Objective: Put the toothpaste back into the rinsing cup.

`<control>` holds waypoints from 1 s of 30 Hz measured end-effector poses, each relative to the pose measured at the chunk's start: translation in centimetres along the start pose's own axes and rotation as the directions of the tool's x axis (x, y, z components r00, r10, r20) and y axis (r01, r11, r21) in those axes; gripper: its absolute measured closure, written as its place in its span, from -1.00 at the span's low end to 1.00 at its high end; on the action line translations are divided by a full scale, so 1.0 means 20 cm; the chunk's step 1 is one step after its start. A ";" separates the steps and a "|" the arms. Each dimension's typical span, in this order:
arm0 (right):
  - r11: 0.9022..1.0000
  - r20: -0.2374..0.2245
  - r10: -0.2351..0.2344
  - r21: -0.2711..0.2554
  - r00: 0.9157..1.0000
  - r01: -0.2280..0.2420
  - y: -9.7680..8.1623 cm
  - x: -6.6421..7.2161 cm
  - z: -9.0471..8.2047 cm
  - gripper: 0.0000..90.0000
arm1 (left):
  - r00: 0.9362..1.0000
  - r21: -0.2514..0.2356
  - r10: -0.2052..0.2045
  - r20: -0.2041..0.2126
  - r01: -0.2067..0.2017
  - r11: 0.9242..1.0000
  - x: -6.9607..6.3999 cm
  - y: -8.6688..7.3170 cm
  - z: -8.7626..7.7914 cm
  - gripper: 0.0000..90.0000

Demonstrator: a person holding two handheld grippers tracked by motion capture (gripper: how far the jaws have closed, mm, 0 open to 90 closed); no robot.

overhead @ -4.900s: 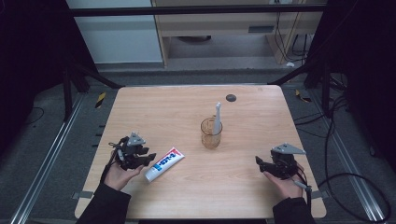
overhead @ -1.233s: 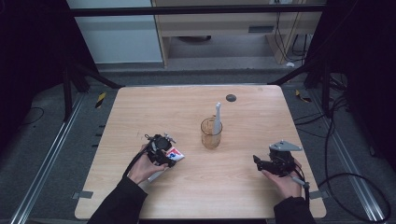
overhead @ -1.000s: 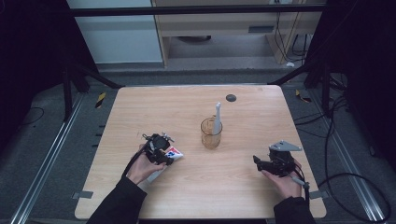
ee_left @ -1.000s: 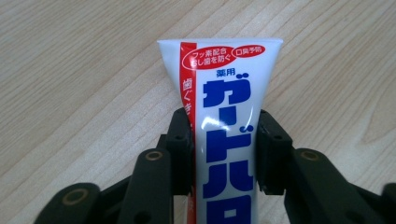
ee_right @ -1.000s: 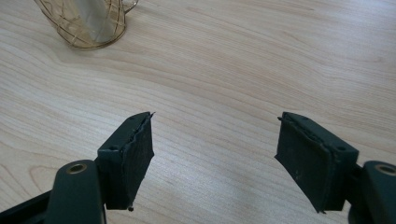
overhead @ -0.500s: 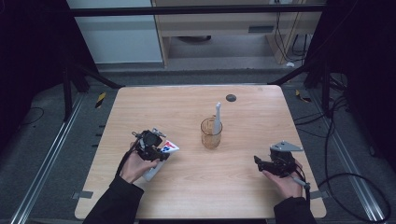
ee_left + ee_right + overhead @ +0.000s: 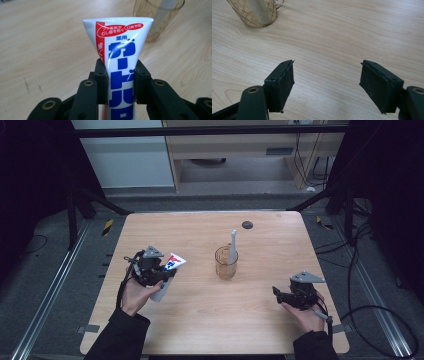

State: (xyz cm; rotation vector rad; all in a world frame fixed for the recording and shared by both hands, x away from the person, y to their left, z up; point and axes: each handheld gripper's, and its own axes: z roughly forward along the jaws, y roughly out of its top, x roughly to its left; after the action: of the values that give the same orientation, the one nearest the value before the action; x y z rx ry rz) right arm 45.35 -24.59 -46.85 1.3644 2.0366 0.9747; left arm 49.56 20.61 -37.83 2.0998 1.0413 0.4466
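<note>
Bare wood spreads across the light wooden table (image 7: 210,330), with open room around the amber glass cup (image 7: 226,262) at centre frame. Left of it, the left gripper (image 7: 165,270) has just been closing and clamps the white toothpaste tube with blue and red print (image 7: 120,62), crimped end tilted up. Lower right, the right gripper (image 7: 327,85) rests with jaws spread wide, holding nothing.

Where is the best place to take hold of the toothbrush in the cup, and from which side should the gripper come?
Judging by its pose, grip the toothbrush on the part standing above the cup rim, coming from above or from the right with the open right gripper. The shaft leans nearly upright in the cup, so only this upper part is free; jaws should close across the thin shaft.
</note>
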 end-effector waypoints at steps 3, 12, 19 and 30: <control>1.000 0.000 0.003 -0.004 1.000 -0.003 0.00 0.00 0.00 -0.41 | 0.999 -0.066 -0.006 -0.035 0.003 0.998 0.00 0.04 -0.03 0.55; 1.000 0.004 0.003 -0.023 1.000 -0.002 0.00 0.01 -0.01 -0.43 | 0.997 -0.208 -0.039 -0.062 0.026 0.978 -0.02 0.14 -0.04 0.55; 1.000 0.003 -0.001 -0.025 1.000 0.001 0.00 0.01 -0.01 -0.43 | 0.996 -0.262 -0.059 -0.062 0.041 0.964 -0.05 0.20 0.02 0.55; 1.000 -0.001 -0.004 -0.026 1.000 0.004 -0.01 0.02 0.00 -0.44 | 0.997 -0.352 -0.061 -0.039 0.043 0.935 -0.15 0.32 0.12 0.55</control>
State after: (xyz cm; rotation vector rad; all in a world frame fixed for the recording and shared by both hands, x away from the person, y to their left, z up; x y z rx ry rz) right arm 45.18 -24.27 -46.96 1.3461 2.0194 0.9966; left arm 52.54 14.65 -34.65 1.7473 0.9625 0.6129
